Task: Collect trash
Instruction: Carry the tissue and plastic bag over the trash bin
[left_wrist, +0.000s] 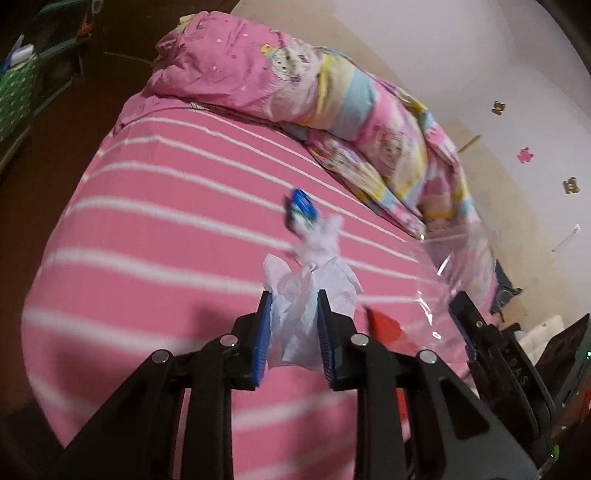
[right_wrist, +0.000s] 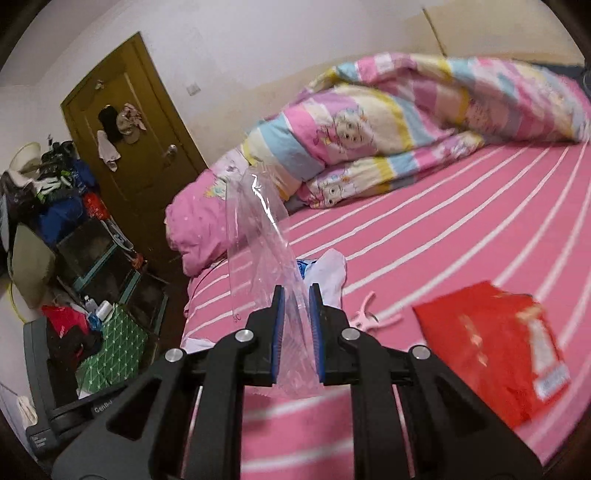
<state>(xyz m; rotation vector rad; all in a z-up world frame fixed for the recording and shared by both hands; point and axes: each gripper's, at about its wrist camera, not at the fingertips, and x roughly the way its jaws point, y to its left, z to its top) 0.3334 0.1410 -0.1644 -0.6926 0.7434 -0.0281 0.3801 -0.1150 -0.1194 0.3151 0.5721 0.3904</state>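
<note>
Legible markings are few. The right gripper's black body, seen at the right edge of the left wrist view, carries raised letters reading roughly "D A S"; the dark device at the lower left of the right wrist view bears a small word that looks like "Gentle", not certain. The clear plastic bag has a tiny mark near its lower left edge, perhaps "5C", and the red packet shows white printing too blurred to read.
</note>
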